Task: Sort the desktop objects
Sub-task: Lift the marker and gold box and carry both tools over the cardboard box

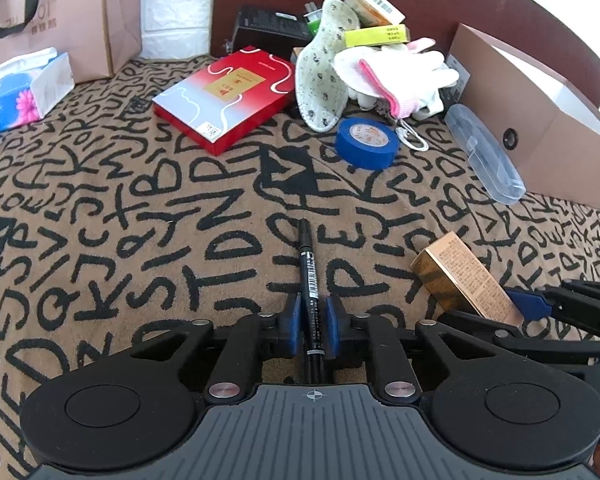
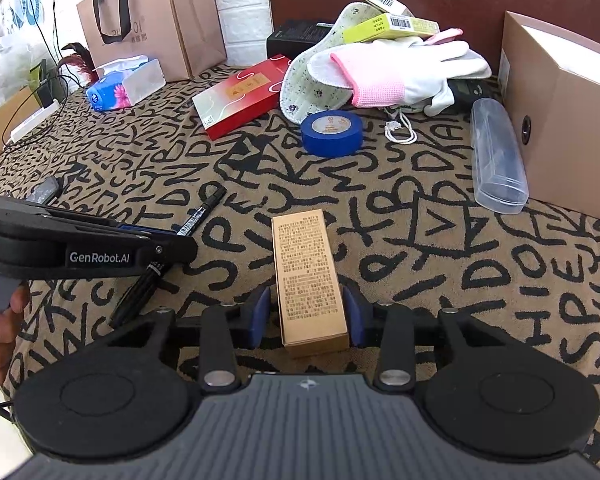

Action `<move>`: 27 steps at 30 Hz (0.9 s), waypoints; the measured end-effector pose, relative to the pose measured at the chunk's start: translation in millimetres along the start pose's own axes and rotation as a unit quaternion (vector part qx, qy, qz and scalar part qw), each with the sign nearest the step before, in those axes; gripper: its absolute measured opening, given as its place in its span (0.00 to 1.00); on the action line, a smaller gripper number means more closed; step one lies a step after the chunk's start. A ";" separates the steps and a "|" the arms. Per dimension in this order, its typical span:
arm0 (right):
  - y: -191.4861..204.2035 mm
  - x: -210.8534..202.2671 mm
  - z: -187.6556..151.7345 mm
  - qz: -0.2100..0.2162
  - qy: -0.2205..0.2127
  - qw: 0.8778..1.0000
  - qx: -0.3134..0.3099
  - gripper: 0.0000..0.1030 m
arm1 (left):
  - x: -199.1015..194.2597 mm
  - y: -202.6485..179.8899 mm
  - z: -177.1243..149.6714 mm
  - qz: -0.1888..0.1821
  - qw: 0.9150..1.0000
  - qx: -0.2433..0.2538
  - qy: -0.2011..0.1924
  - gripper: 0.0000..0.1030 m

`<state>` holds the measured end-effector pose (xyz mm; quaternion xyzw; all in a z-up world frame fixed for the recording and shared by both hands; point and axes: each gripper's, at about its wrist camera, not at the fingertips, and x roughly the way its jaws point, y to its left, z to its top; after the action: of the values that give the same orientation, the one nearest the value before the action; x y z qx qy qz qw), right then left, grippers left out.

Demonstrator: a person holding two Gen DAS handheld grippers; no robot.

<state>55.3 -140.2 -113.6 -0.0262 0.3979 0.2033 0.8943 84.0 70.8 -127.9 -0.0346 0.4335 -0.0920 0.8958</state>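
A black marker [image 1: 309,276] lies on the lettered cloth, pointing away from me. My left gripper [image 1: 313,322] is shut on its rear half, a blue pad against each side; it also shows from the side in the right wrist view as the left gripper [image 2: 168,236] over the marker [image 2: 204,210]. A long gold box [image 2: 308,276] with fine print lies lengthwise between my right gripper's fingers. The right gripper [image 2: 306,314] is shut on the box's near end. In the left wrist view the gold box [image 1: 466,276] shows at lower right, a right fingertip [image 1: 528,305] beside it.
At the back lie a red gift box [image 1: 224,96], a blue tape roll [image 1: 366,142], insoles, a white and pink glove [image 1: 400,76] and small cartons. A clear case [image 1: 484,154] leans by a brown cardboard box [image 1: 540,120]. A tissue pack [image 1: 24,94] and paper bag [image 1: 56,12] stand left.
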 end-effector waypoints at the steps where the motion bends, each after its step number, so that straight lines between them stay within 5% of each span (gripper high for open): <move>1: 0.1 0.8 0.3 -0.001 -0.001 1.000 0.001 0.44 | 0.2 -1.6 0.0 0.002 1.000 0.003 0.000 0.17; 4: 1.6 2.8 0.3 -0.008 -0.004 1.000 -0.002 0.36 | 0.3 -4.5 0.2 0.007 1.000 0.007 0.001 0.04; 18: -19.1 -27.3 -10.3 0.008 -0.028 0.998 0.051 0.34 | -19.7 -51.1 -0.1 -0.047 0.998 0.037 -0.006 0.04; 27: -52.5 -69.7 -0.8 -0.012 -0.083 0.993 0.080 0.34 | -37.0 -103.0 35.7 -0.091 0.992 0.078 -0.043 0.04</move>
<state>33.0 -212.3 -69.9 0.0579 0.3374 0.1612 0.9256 75.7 -23.6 -62.6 -0.0084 0.3811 -0.2051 0.9015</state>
